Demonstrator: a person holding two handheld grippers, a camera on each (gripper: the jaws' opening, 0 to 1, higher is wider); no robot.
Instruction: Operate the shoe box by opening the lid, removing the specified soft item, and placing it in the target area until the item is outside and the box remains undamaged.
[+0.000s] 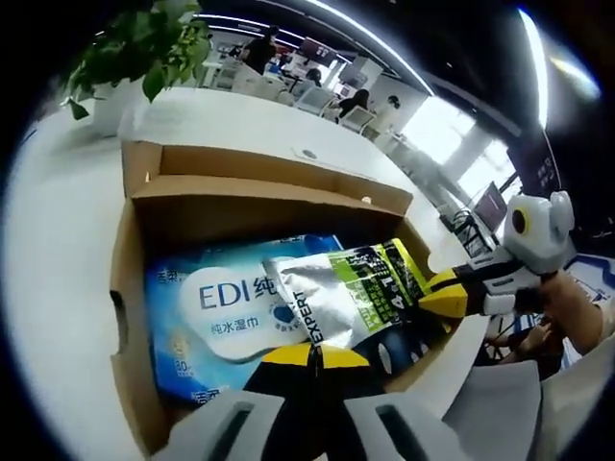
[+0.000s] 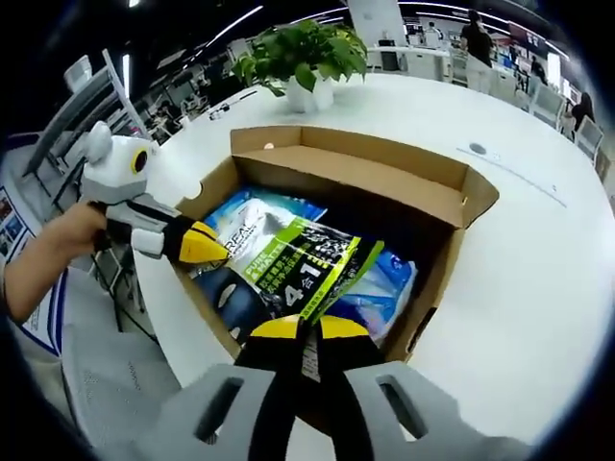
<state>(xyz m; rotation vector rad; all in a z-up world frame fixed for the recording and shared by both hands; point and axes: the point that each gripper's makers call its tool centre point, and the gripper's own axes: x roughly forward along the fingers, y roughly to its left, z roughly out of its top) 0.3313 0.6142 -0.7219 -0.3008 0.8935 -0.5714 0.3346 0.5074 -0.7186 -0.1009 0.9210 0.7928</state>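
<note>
An open cardboard shoe box (image 1: 125,279) (image 2: 452,259) sits on a white table, its lid (image 1: 269,163) (image 2: 356,144) folded back. Inside lies a blue wet-wipes pack (image 1: 231,307) (image 2: 389,283). Over it lies a silver, green and black foil pouch (image 1: 356,293) (image 2: 298,259). My left gripper (image 1: 312,353) (image 2: 207,245) is shut on the pouch's silver end. My right gripper (image 2: 307,329) (image 1: 444,293) is shut on its green and black end. The pouch stretches between them, just above the box's contents.
A potted plant (image 1: 144,48) (image 2: 303,58) stands on the table (image 1: 58,250) (image 2: 538,269) beyond the box. A person's hand (image 2: 58,240) holds the left gripper. Desks, chairs and people are far behind. A floor edge drops off near the box's side.
</note>
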